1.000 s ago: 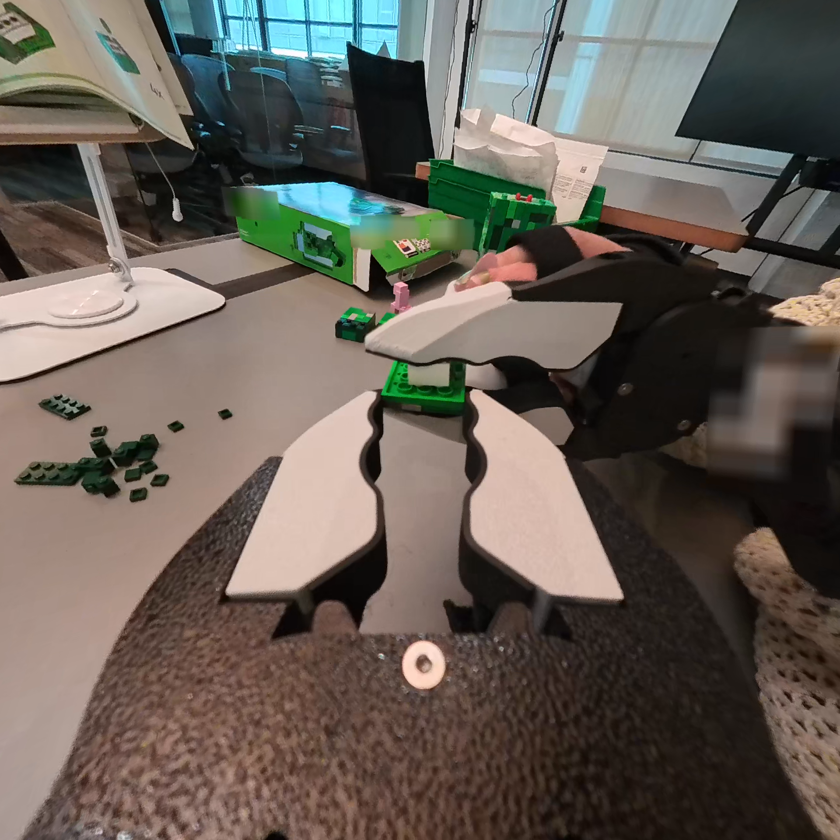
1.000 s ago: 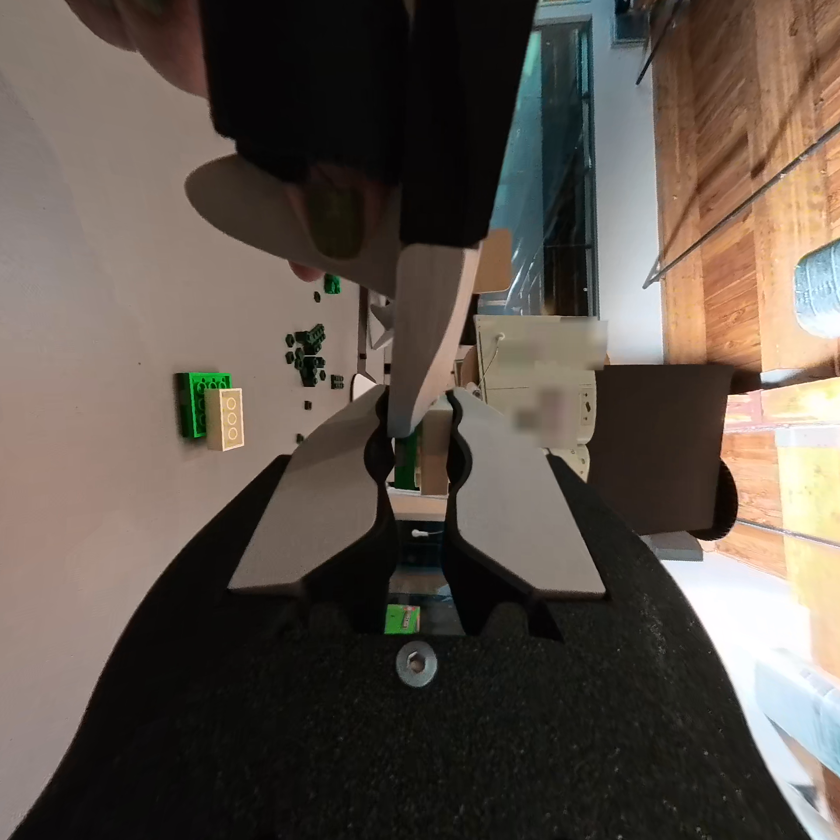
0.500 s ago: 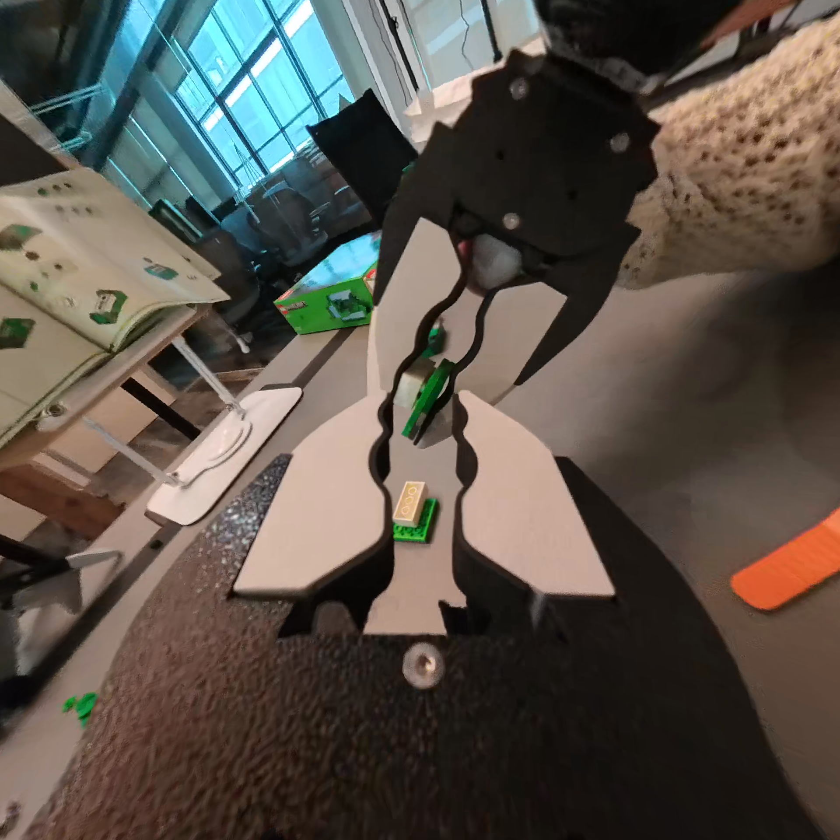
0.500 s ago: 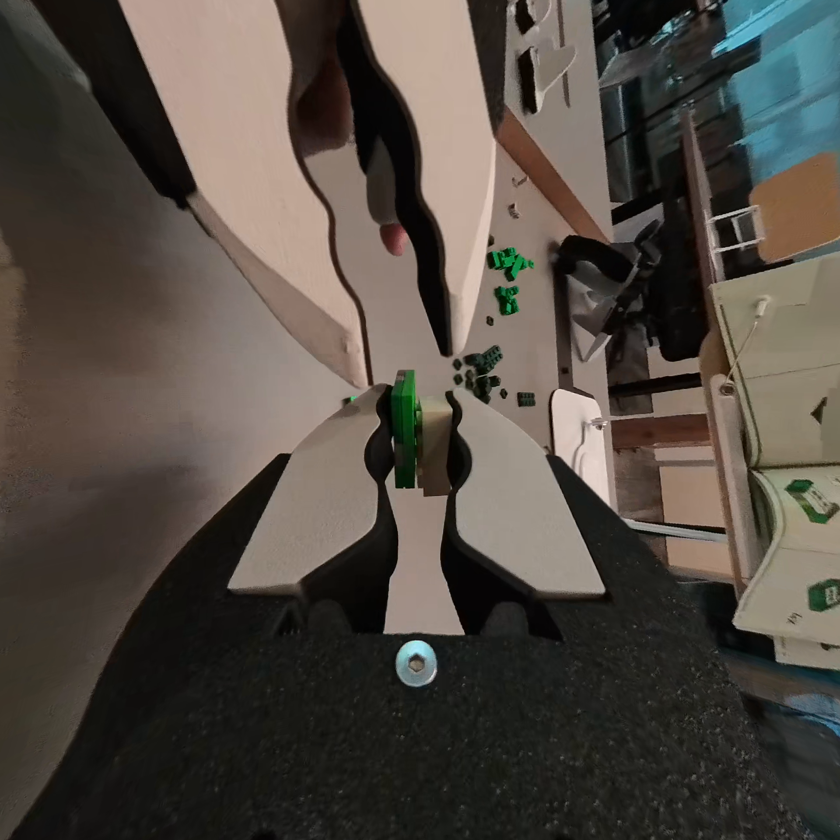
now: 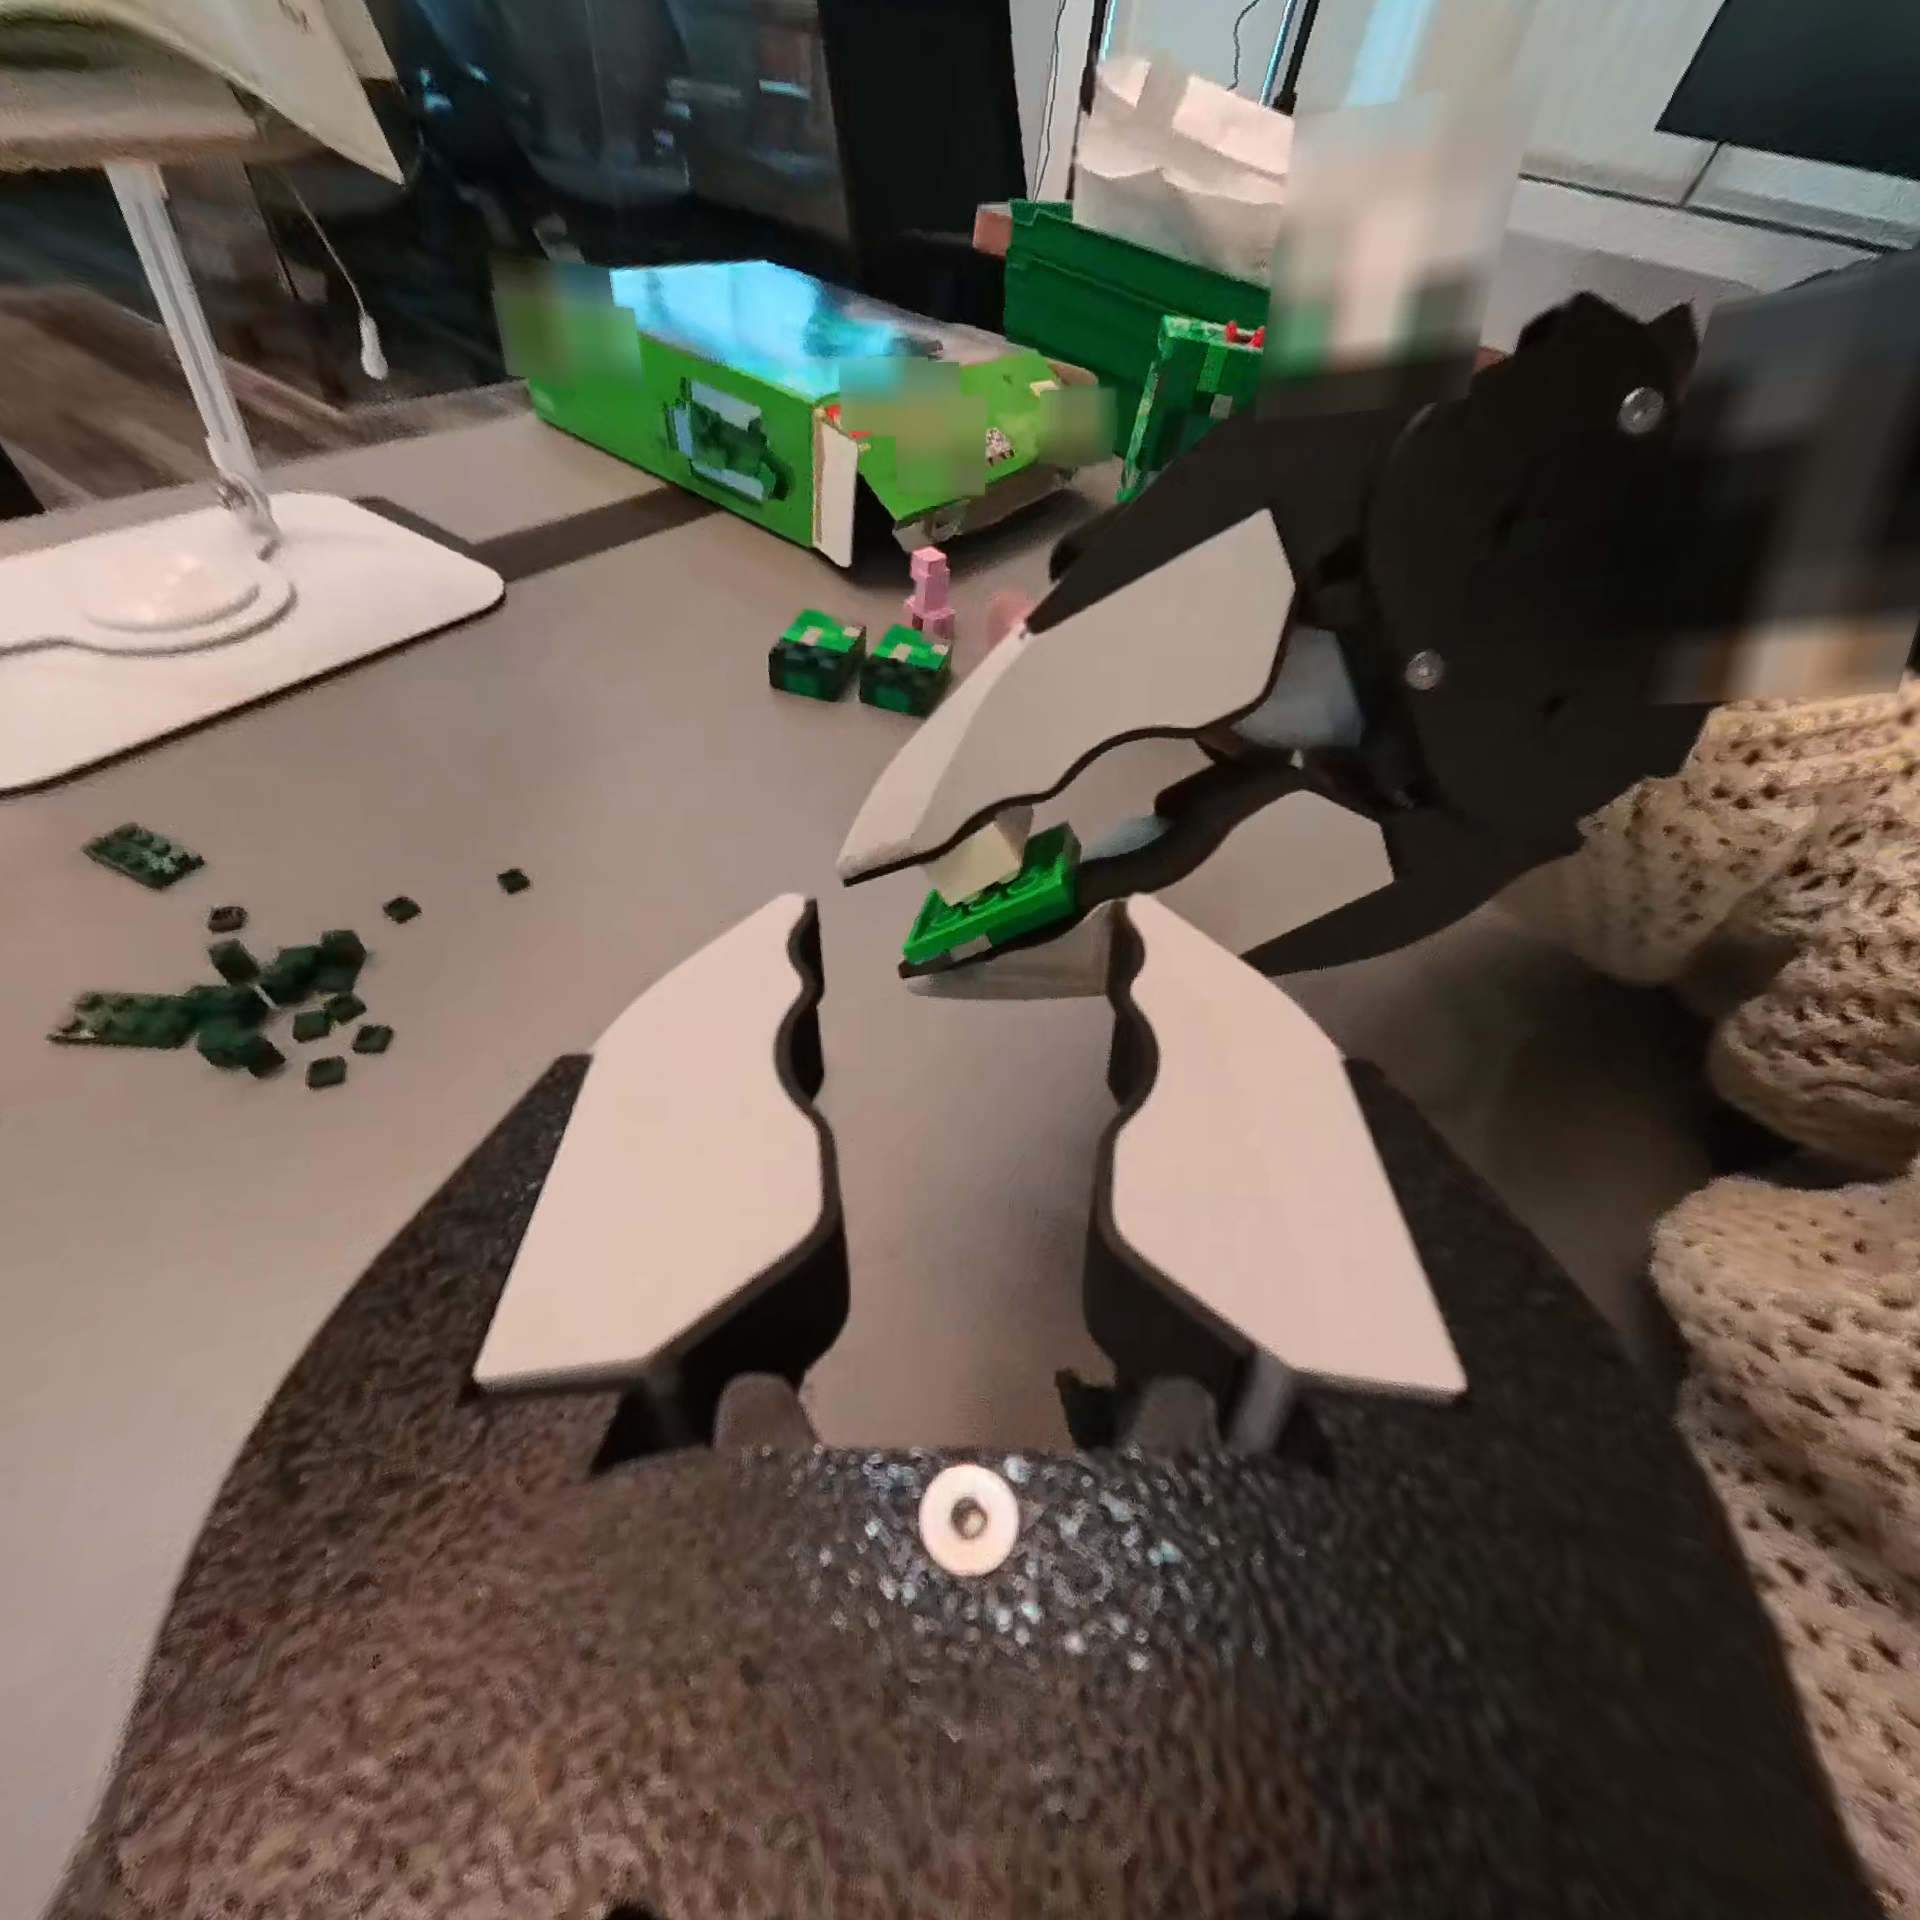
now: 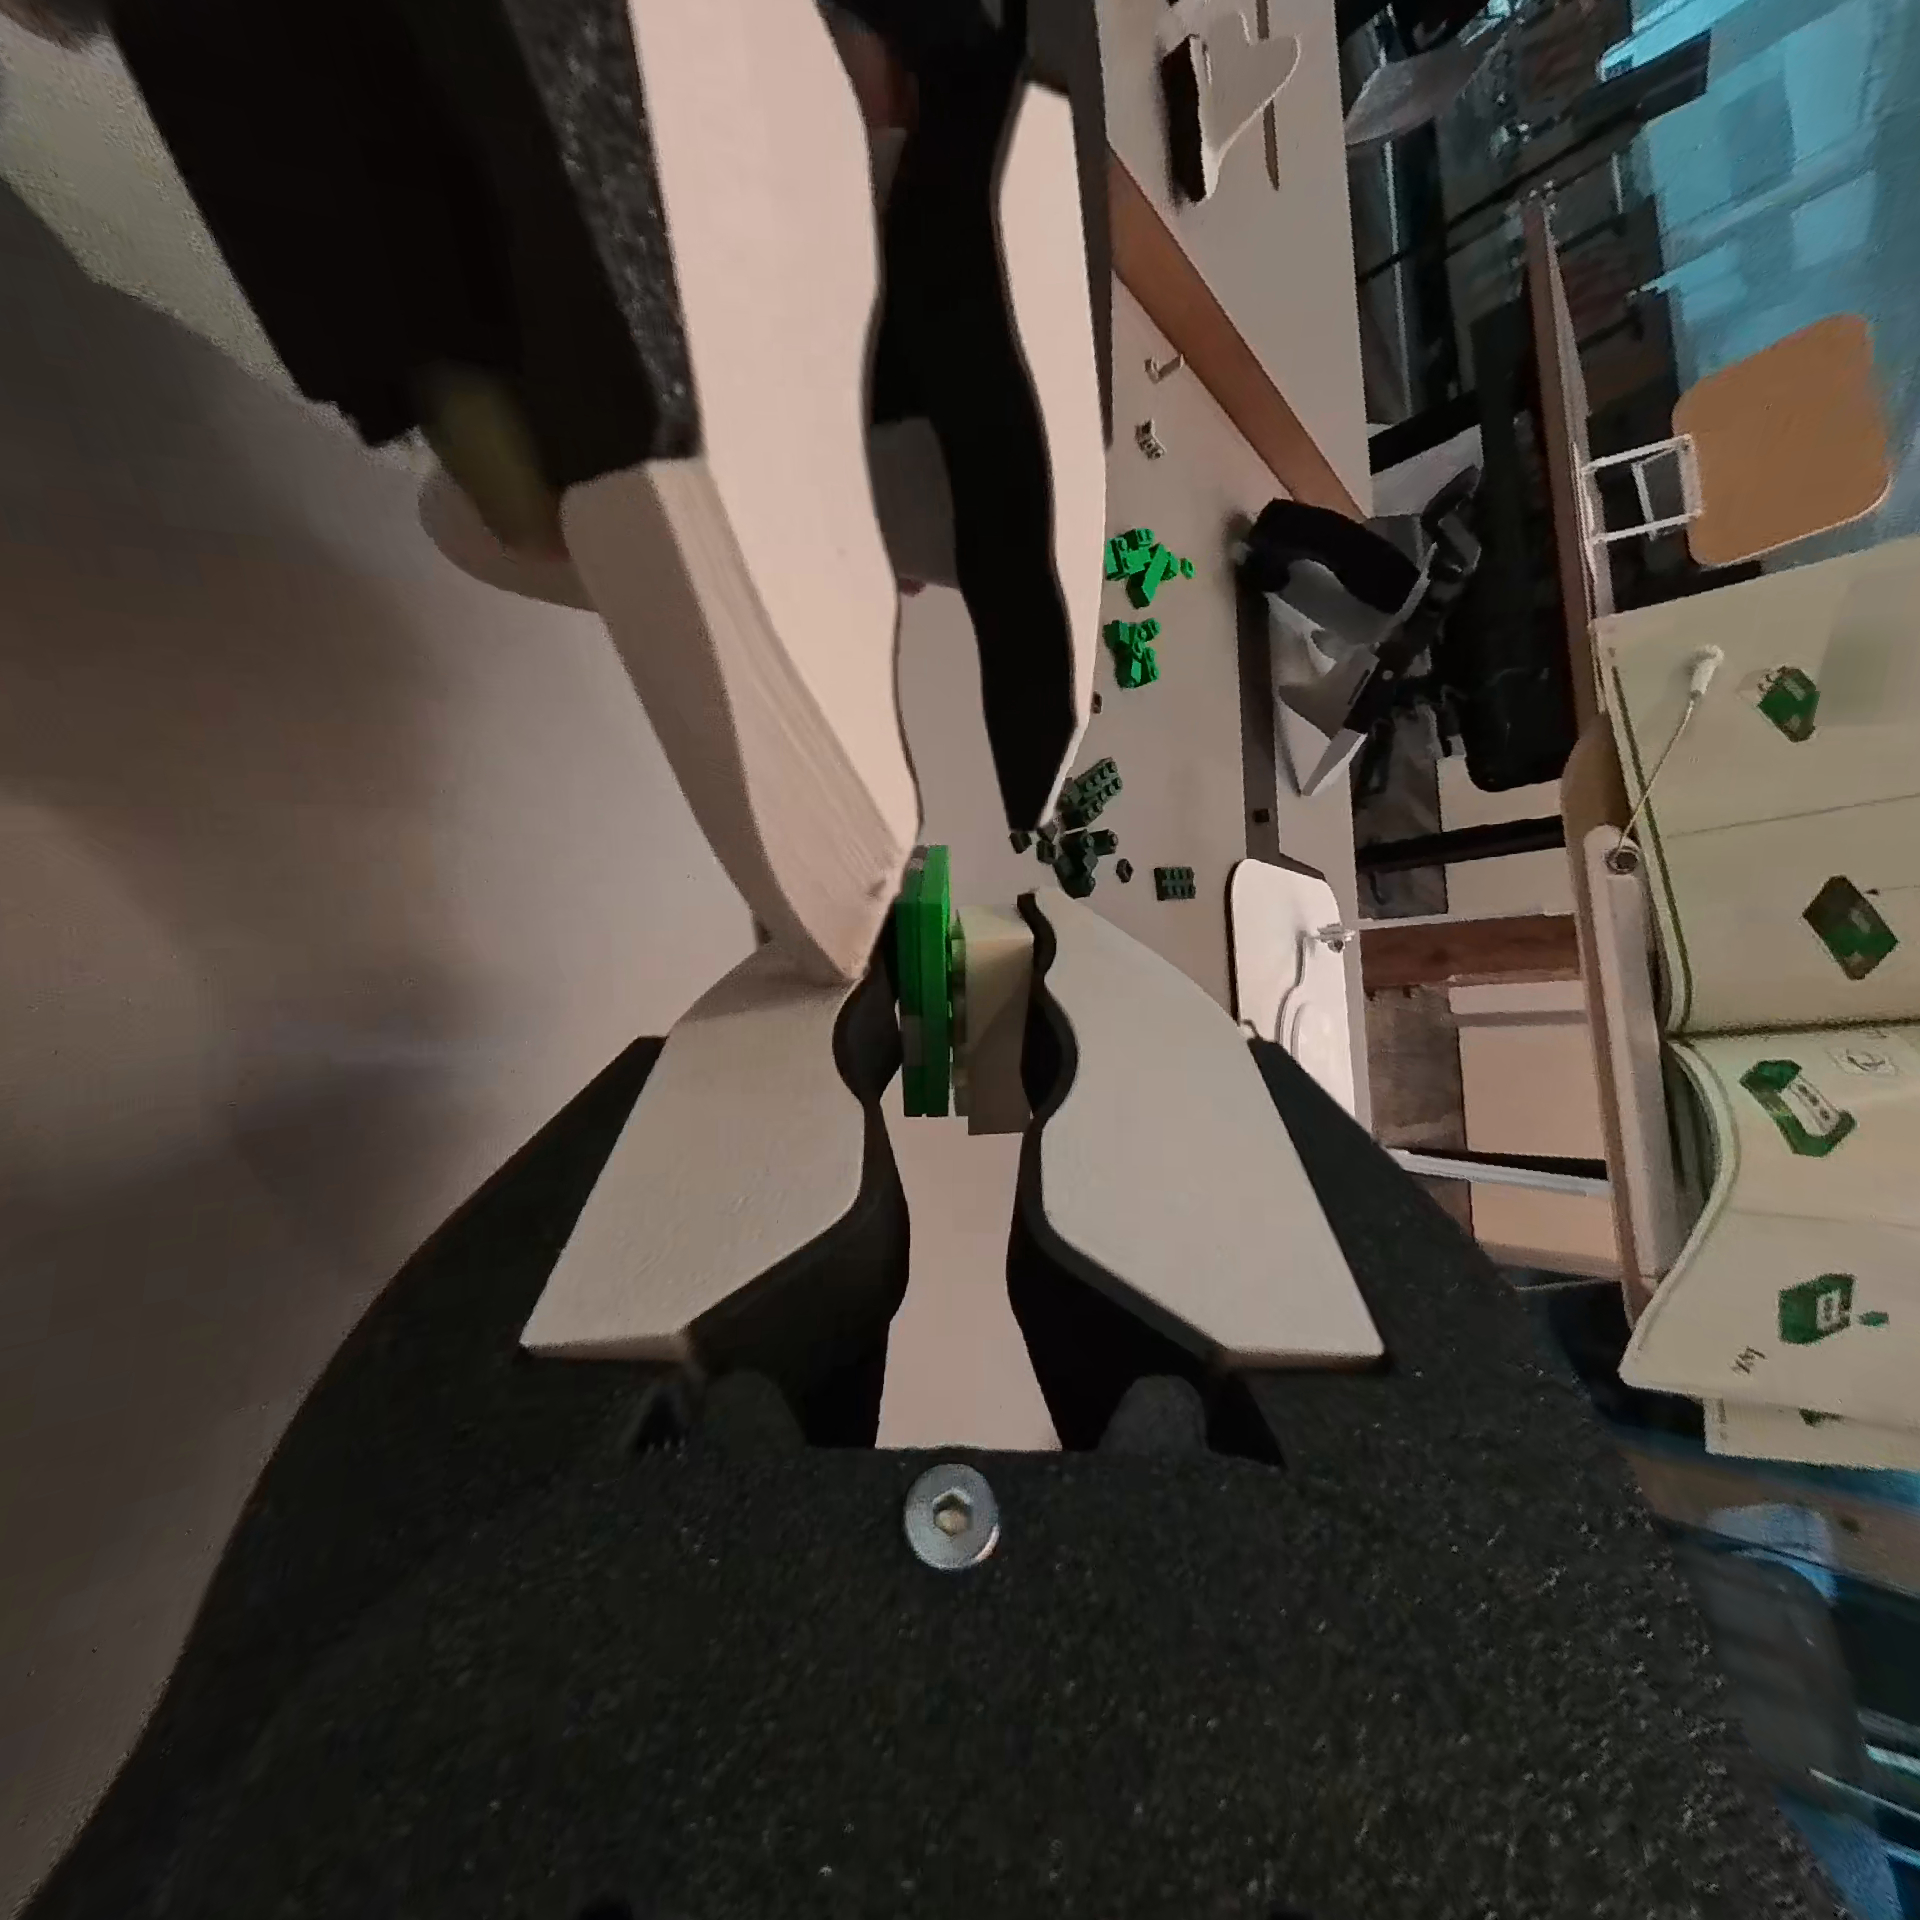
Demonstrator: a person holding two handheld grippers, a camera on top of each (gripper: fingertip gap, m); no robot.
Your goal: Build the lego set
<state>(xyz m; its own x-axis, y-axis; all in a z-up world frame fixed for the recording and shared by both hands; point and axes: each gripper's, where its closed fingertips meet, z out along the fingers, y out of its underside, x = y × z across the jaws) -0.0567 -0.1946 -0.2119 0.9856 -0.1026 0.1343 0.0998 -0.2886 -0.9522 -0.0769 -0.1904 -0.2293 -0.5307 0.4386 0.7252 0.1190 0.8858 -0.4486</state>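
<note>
Swinging back level since half a second ago, the left gripper [image 5: 961, 935] is hovering with fingers spread and empty, while the right gripper [image 5: 883, 930] is clamping the green plate [image 5: 992, 909] and tan brick [image 5: 982, 854] above the table [image 5: 582, 790].

tabletop [image 5: 644, 790] looks like smooth matt grey laminate. green plate [image 5: 997, 906] and tan brick [image 5: 982, 854] are glossy plastic. left gripper [image 5: 961, 940] body is rough pebbly black, pads matt grey. knit sleeve [image 5: 1787, 914] is chunky cream yarn.
</note>
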